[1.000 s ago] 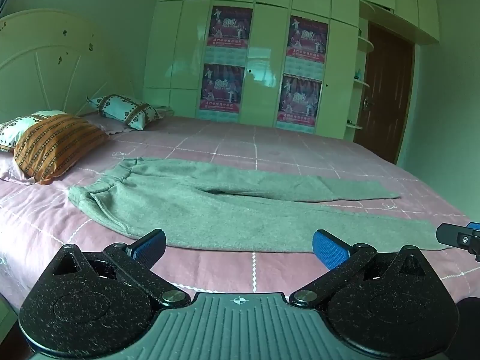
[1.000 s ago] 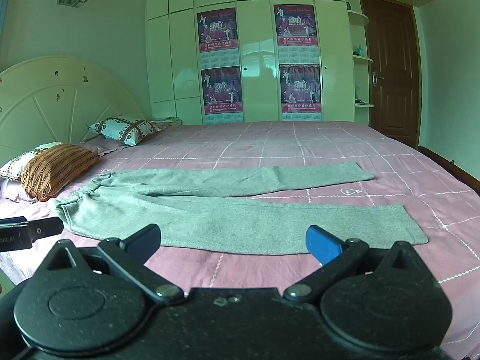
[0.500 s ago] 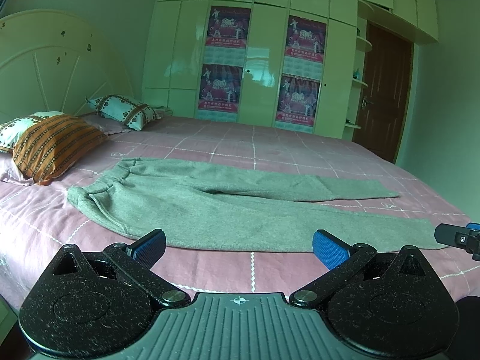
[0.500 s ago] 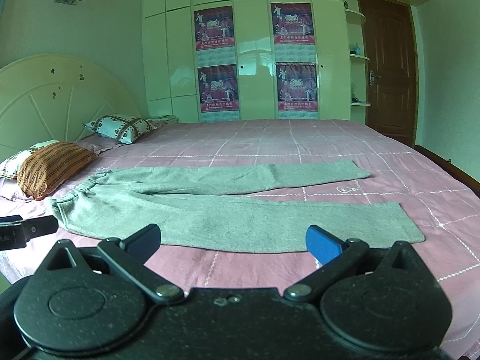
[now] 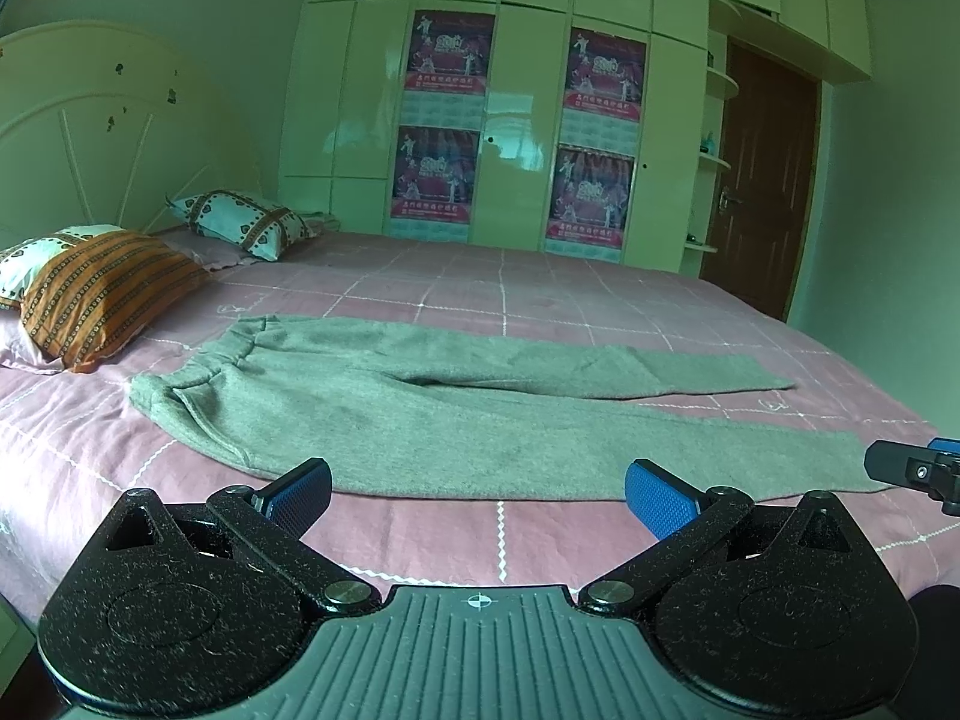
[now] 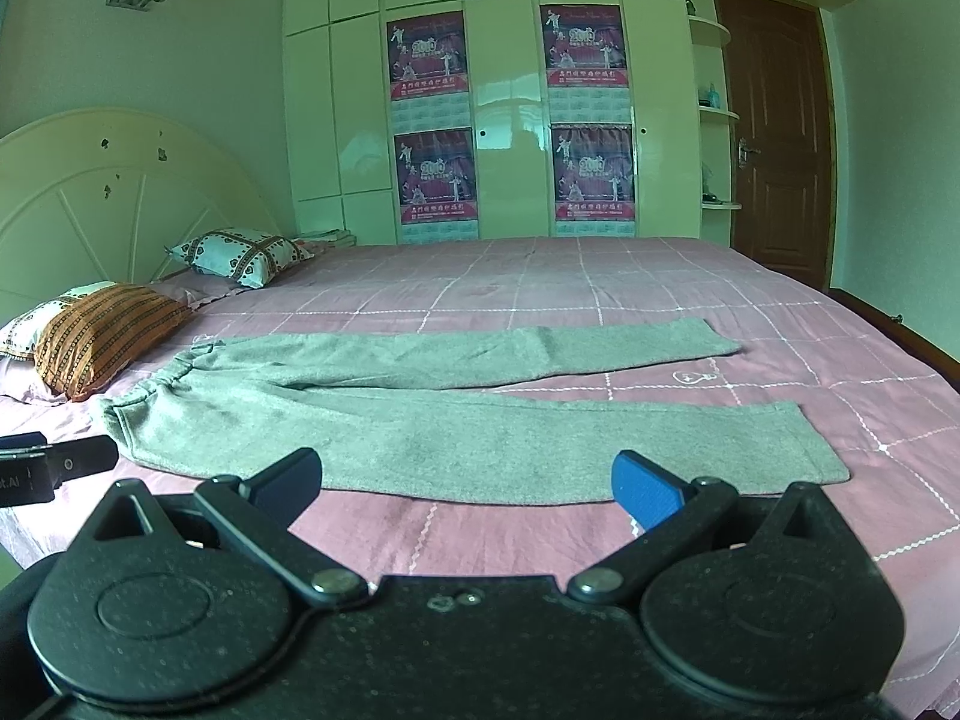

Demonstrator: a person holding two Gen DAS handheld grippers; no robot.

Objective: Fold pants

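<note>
Hovering wide-open: left gripper (image 5: pixel 478 495), right gripper (image 6: pixel 466 483), before pants (image 5: pixel 456 414).

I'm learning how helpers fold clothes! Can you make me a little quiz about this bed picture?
1. True or false: the left gripper and right gripper are both open and holding nothing.
2. Which end of the pants is nearest the striped pillow? A) the waist B) the ankles
3. Fill in: the pants lie flat on the pink ____, with the two legs apart.

Key: 1 true; 2 A; 3 bed
</note>
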